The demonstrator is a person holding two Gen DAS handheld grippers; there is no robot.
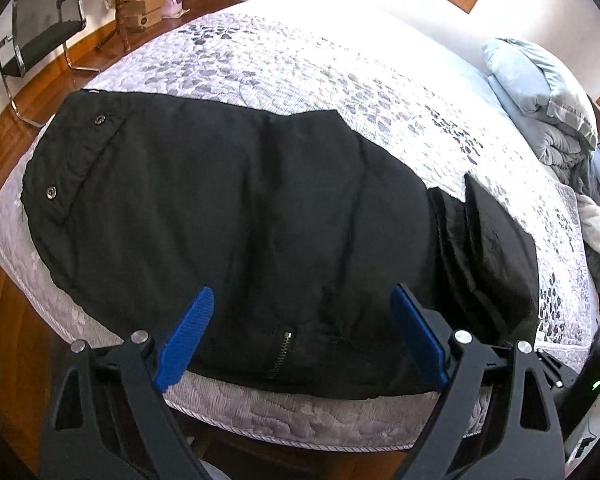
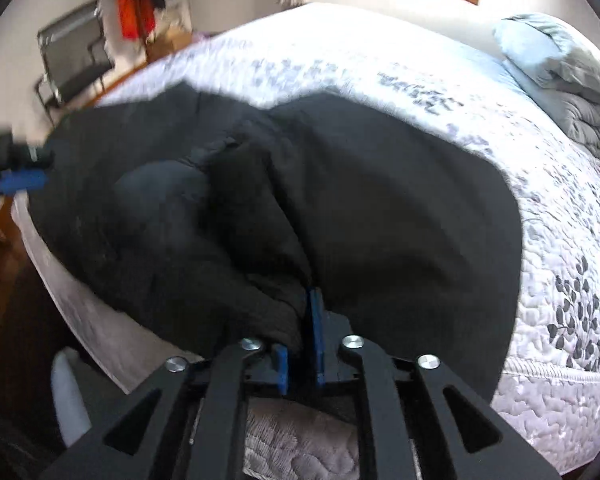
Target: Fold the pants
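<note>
Black pants [image 1: 236,208] lie across the near edge of the bed, waistband with two snaps at the left and a brass zipper [image 1: 281,350] near the front edge. My left gripper [image 1: 300,320] is open above the front edge of the pants, its blue pads [image 1: 188,336] apart and empty. In the right wrist view my right gripper [image 2: 306,300] is shut on a bunched fold of the pants [image 2: 380,200] and lifts it off the bed. The left gripper [image 2: 20,180] shows at the far left of that view.
The bed has a white quilt with grey leaves [image 1: 340,72]. A grey pillow and bedding [image 1: 540,92] lie at the far right. A black chair [image 1: 40,28] and boxes [image 1: 140,8] stand on the wood floor at the left.
</note>
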